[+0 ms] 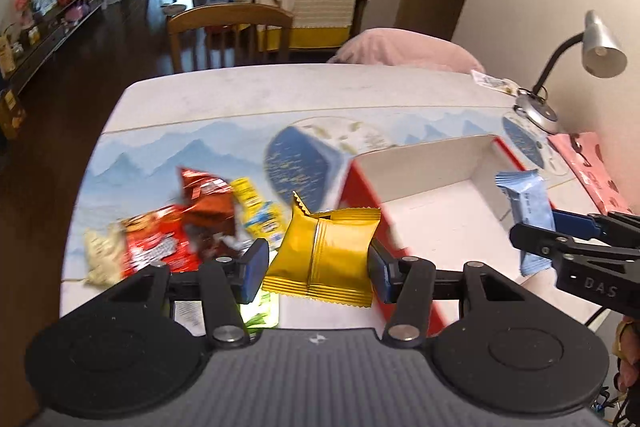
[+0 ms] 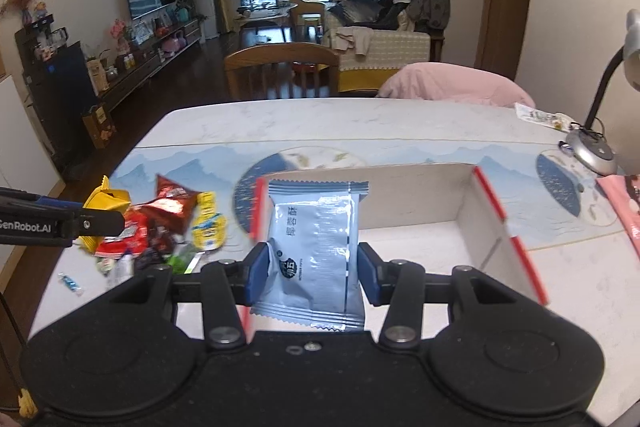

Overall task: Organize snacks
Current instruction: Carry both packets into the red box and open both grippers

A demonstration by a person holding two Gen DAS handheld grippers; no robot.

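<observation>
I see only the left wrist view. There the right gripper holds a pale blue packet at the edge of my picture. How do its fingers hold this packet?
Observer: The right gripper has the pale blue foil packet upright, with one blue finger pressing on each side edge.
Operator: Is any snack lying apart from the pile?
Observer: Yes. A small blue wrapped candy lies alone on the table, left of the pile of snack packets.
Operator: And the box, is something inside?
Observer: The floor of the white cardboard box with red edges is bare where it shows, right of the packet.
</observation>
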